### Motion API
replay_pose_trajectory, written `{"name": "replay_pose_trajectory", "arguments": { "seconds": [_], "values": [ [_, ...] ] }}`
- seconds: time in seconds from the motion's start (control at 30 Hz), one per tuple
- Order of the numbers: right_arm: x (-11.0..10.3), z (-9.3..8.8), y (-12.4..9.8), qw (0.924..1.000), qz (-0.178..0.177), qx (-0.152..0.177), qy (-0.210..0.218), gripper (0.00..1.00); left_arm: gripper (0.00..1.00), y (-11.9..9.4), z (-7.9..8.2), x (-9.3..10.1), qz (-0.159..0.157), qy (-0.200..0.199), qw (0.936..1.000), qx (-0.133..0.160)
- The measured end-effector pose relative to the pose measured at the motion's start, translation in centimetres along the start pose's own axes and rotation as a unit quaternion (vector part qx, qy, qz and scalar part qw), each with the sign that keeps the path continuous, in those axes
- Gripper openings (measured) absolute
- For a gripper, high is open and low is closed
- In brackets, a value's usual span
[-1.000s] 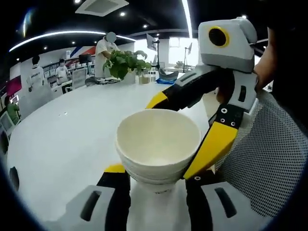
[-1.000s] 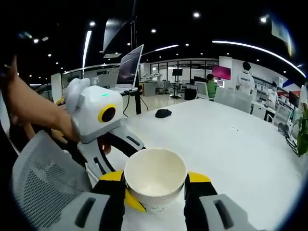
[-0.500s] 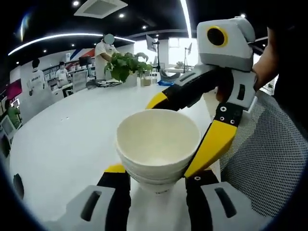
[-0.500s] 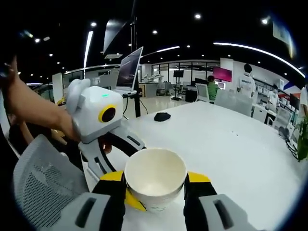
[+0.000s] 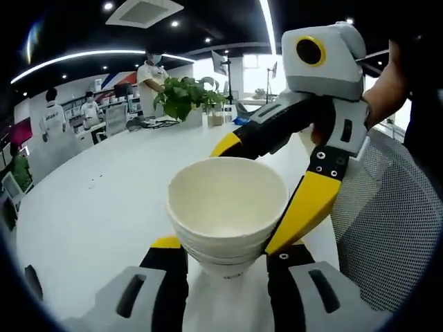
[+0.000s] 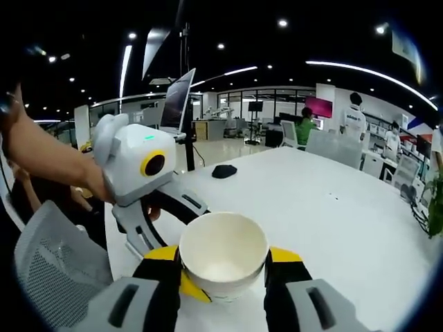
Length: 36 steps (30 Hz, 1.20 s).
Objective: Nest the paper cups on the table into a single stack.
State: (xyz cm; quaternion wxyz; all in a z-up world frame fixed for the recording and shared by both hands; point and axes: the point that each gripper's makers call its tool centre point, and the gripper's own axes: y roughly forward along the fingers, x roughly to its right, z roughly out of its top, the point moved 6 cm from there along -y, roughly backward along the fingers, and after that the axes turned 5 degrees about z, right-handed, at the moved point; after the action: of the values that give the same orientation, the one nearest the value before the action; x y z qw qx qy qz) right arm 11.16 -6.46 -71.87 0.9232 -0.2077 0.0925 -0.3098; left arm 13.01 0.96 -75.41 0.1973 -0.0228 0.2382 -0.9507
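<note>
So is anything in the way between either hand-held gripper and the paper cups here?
Nothing visible. The left hand-held gripper and the right hand-held gripper both have their jaws on the nested cup stack, with no object between them and it.

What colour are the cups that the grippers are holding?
The paper cups are creamy white, inside and out. The left gripper view shows them best.

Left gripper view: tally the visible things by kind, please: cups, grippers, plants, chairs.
Paper cups, nested in one stack: at least 2, by the rims
Grippers: 2, left gripper and right gripper
Potted plant: 1
Mesh chair: 1
Total: at least 6
</note>
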Motion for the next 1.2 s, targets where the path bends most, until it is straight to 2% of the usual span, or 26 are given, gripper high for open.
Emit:
{"name": "replay_pose_trajectory", "arguments": {
  "seconds": [0.4, 0.57, 0.83, 1.13, 1.2],
  "values": [
    [2.7, 0.2, 1.8, 0.9999, 0.007, -0.008, -0.003, 0.47, 0.43, 1.5, -0.6, -3.0, 0.012, -0.007, 0.9998, -0.011],
    [3.5, 0.0, 2.5, 0.9999, 0.007, -0.014, -0.007, 0.46, 0.42, 2.3, -1.2, -4.5, 0.027, -0.012, 0.9994, -0.019],
    [4.9, -0.5, 3.1, 0.9997, 0.003, -0.024, 0.006, 0.45, 0.42, 2.9, -1.0, -5.0, 0.034, -0.031, 0.9987, -0.019],
    [4.8, -0.3, 3.3, 0.9996, 0.006, -0.024, 0.014, 0.45, 0.42, 2.7, -1.2, -5.3, 0.036, -0.041, 0.9983, -0.021],
    [4.9, -0.3, 3.1, 0.9997, -0.007, -0.023, 0.006, 0.48, 0.41, 2.6, -1.3, -5.4, 0.036, -0.043, 0.9982, -0.023]
  ]
}}
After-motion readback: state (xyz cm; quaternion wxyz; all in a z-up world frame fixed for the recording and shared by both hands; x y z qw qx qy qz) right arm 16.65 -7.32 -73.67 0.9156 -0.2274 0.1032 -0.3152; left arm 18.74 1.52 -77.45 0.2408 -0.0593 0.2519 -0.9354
